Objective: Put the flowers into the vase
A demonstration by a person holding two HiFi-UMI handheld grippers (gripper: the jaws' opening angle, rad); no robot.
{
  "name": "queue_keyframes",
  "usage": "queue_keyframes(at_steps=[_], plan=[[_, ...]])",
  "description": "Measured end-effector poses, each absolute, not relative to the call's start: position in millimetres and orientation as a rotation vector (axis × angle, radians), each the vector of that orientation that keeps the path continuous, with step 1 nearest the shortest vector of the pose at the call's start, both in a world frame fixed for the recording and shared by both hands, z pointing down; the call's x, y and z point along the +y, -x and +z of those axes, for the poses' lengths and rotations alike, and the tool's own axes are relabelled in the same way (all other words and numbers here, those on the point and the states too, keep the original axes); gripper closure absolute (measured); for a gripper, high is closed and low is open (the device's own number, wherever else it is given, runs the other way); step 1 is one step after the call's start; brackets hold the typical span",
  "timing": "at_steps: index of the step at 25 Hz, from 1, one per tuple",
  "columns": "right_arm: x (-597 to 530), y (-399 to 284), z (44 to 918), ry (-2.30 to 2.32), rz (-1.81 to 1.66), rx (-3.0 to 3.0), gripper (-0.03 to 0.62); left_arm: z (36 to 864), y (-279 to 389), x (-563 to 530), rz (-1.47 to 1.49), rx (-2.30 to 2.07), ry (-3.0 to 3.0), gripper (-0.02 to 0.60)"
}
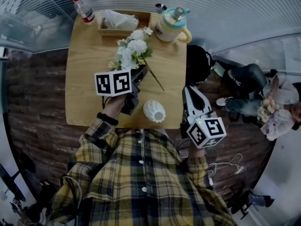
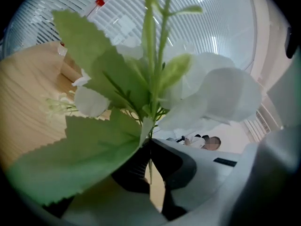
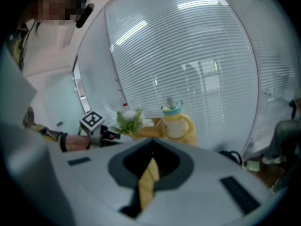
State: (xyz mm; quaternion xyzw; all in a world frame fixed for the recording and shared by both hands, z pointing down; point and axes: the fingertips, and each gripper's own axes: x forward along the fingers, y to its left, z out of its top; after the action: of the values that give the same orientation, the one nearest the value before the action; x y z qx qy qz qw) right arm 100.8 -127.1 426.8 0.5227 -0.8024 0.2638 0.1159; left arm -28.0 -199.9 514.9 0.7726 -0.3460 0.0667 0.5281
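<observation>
One bottle (image 1: 84, 9), label unreadable, left gripper (image 2: 149, 149) clamping flowers (image 1: 132, 48)

So the flowers (image 1: 133, 50) are a fake bunch: white blooms, green saw-edged leaves, thin stems. The left gripper (image 1: 141, 72) has its jaws pinched on the stems. The blooms point toward the far side of the worktop (image 1: 84, 88), and one bare stem trails out to the near right. The vase (image 1: 154, 111) is small, white and ribbed. It stands upright near the front edge, mouth up, apart from the bunch.
</observation>
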Motion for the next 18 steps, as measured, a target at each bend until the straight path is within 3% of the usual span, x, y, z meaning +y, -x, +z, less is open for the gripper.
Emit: queue_keyframes(at_steps=[18], plan=[[-131.2, -76.5, 402.1, -1.480, 0.674, -2.432, 0.582, 378.9, 44.2, -188.9, 0.109, -0.854, -2.266, 0.569]])
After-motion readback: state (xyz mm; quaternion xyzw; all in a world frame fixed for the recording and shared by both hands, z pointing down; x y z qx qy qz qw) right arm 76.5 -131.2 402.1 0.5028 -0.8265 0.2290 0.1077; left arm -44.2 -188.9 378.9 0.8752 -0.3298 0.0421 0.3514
